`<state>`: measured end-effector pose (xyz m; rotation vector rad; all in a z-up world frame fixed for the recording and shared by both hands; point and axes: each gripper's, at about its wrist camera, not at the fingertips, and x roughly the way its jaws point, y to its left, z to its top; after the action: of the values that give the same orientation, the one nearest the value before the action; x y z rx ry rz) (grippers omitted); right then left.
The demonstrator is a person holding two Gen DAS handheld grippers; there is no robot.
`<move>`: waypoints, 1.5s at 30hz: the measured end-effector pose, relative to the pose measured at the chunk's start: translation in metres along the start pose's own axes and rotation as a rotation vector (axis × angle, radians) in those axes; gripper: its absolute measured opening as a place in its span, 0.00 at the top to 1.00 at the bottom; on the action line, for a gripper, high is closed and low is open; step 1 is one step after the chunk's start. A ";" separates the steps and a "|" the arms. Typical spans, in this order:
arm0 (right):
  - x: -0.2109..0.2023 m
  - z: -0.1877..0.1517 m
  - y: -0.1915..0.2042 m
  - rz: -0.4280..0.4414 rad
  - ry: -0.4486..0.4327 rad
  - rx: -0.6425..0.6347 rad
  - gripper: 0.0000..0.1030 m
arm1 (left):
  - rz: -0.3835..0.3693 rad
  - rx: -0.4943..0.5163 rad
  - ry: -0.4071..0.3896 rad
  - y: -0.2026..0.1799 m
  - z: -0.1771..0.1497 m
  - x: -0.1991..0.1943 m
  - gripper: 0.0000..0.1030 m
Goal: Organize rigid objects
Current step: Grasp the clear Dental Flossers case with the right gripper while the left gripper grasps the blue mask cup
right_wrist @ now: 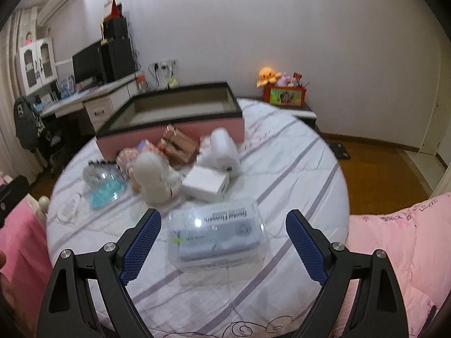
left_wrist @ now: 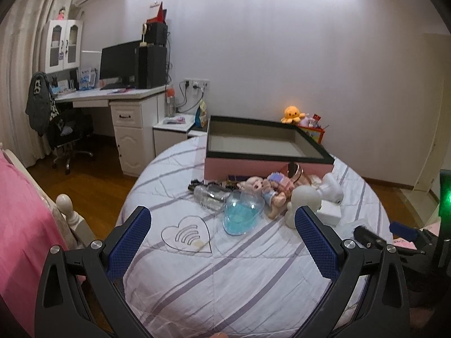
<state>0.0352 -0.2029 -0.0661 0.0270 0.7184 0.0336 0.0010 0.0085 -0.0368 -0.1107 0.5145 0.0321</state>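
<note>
Left wrist view
Surface: a round bed top under a white quilt with lilac stripes (left_wrist: 225,253), a heart outline stitched on it.
Storage box: an open pink box with a black rim and grey inside (left_wrist: 267,148) sits at the far side of the quilt.
Task things: a clear blue-tinted plastic dish (left_wrist: 242,214), a clear plastic bottle lying on its side (left_wrist: 210,194), a small doll in pastel clothes (left_wrist: 270,191), a white rounded figure (left_wrist: 305,200) and a small white carton (left_wrist: 329,211) lie clustered just in front of the box.
Left gripper (left_wrist: 222,231): released, blue pads wide apart over bare quilt, nothing between them.
Room: white desk with a black monitor (left_wrist: 118,62) at left, wooden floor, plain pale wall, an orange octopus plush (left_wrist: 293,114) behind the box.

Right wrist view (somewhat blurred)
Right gripper (right_wrist: 224,225): released, jaws wide; a clear plastic case with a pale blue printed label (right_wrist: 217,236) lies on the quilt between the pads, untouched on either side.
Task things: the same cluster lies beyond the case, near the pink box.
Room: a pink duvet (right_wrist: 394,239) at right, an orange-red printed box (right_wrist: 284,95) on a low stand by the wall.
</note>
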 end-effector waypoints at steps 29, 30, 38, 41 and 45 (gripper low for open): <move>0.047 -0.020 -0.004 0.094 0.064 -0.030 0.10 | -0.005 0.021 0.108 -0.007 -0.024 0.031 0.00; 0.046 -0.019 -0.003 0.098 0.063 -0.031 0.10 | -0.003 0.019 0.111 -0.006 -0.025 0.033 0.00; 0.046 -0.014 0.002 0.121 0.050 -0.038 0.10 | 0.022 0.049 0.147 -0.004 -0.023 0.057 0.00; 0.048 -0.012 0.001 0.121 0.048 -0.037 0.10 | 0.003 0.055 0.171 -0.004 -0.016 0.078 0.00; 0.054 -0.010 0.000 0.123 0.051 -0.032 0.10 | 0.022 0.099 0.230 -0.012 -0.010 0.111 0.00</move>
<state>0.0690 -0.2001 -0.1090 0.0403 0.7667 0.1641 0.0929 -0.0044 -0.0989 -0.0111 0.7455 0.0157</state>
